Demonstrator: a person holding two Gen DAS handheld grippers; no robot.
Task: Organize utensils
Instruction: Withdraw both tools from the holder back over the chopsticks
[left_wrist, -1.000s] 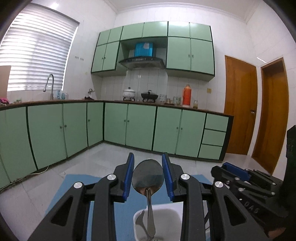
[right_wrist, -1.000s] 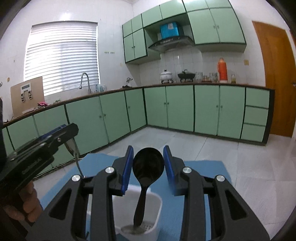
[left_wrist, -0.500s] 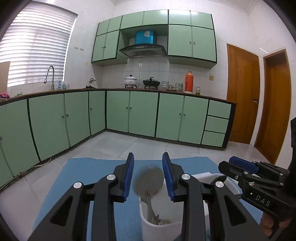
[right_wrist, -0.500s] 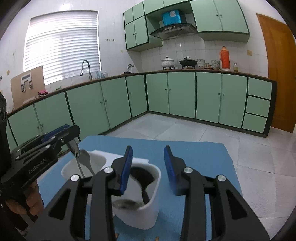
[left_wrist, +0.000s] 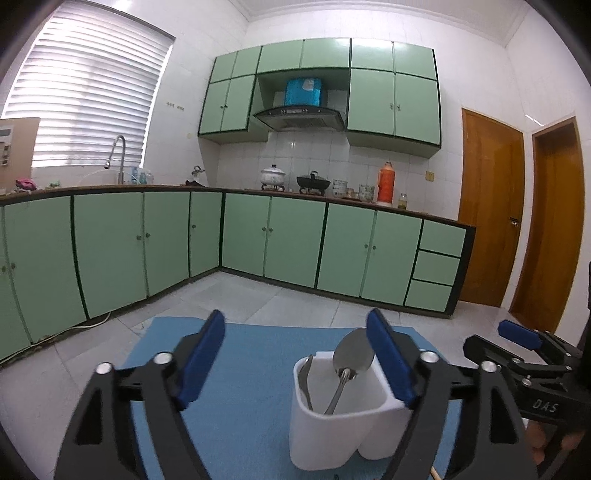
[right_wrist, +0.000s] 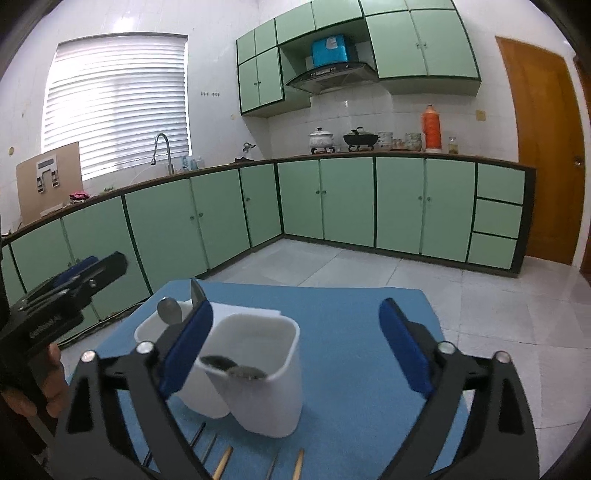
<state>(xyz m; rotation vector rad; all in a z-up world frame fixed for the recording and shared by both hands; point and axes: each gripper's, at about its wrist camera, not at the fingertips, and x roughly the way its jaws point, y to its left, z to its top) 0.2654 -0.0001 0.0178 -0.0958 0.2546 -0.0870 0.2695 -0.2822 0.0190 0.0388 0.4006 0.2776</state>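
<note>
1. The left gripper (left_wrist: 295, 354) was spreading its jaws, gripping nothing.
2. The right gripper (right_wrist: 295, 343) likewise.
3. A metal spoon (left_wrist: 345, 365) leaned inside the white holder (left_wrist: 332, 435) on the blue mat (left_wrist: 255, 350).

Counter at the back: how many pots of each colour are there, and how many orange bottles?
White pot: 1
Black pot: 1
Orange bottle: 1
Total: 3
</note>
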